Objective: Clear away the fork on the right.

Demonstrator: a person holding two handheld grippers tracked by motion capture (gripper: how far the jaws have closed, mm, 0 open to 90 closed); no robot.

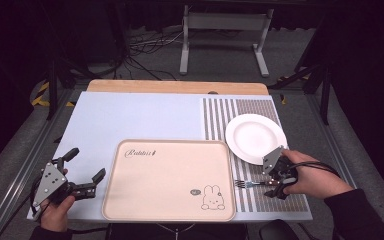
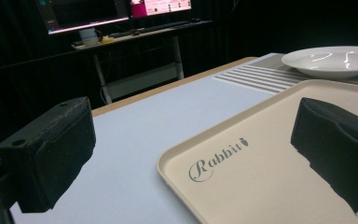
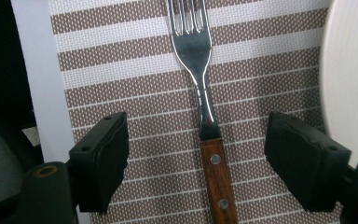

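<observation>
A dark room with grey floor.
Behind the table stands a grey metal frame [image 1: 225, 37]; cables [image 1: 145, 50] lie on the floor; a desk [image 2: 135, 35] carries lit monitors [image 2: 86, 14].

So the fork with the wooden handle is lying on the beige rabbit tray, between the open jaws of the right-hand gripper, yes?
Not quite. The fork lies on the striped placemat, not the tray. The right gripper view shows it, between the open jaws of the right gripper.

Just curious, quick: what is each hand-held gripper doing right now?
Left hand-held gripper: open, holding nothing, beside the tray.
Right hand-held gripper: open, jaws either side of the fork.
</observation>
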